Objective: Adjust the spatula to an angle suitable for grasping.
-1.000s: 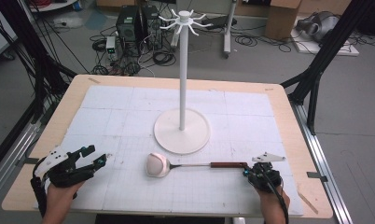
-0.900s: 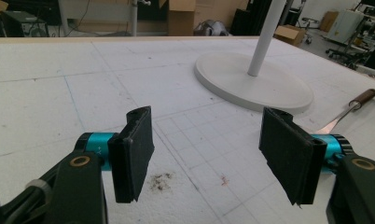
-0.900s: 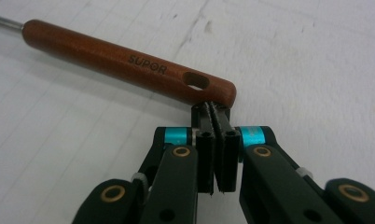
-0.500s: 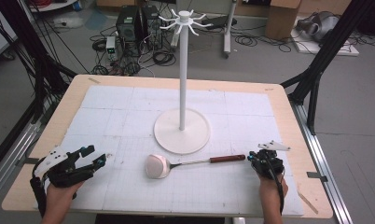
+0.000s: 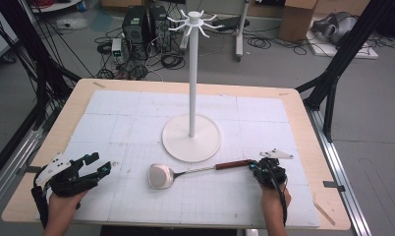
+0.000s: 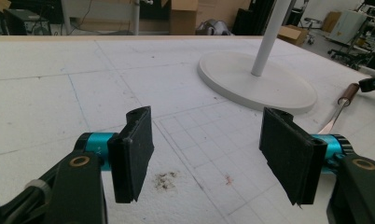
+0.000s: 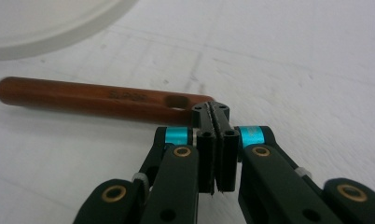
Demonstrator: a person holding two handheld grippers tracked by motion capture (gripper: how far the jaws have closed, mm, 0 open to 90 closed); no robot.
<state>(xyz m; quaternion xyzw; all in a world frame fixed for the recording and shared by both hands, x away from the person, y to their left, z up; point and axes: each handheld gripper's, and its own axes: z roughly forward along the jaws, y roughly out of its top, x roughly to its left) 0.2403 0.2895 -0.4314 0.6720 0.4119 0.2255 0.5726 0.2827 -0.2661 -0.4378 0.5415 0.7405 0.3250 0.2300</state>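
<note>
We see the ladle lying flat on the white mat just in front of the hook stand's round base, its long axis running across the table with the steel bowl toward our left gripper and the reddish-brown wooden handle rising slightly toward our right gripper. A thin metal shaft joins bowl and handle. The right gripper view adds a hanging slot and faint lettering near the handle's end, where the right jaws sit pressed together at the tip, while the left jaws stand apart over bare mat.
</note>
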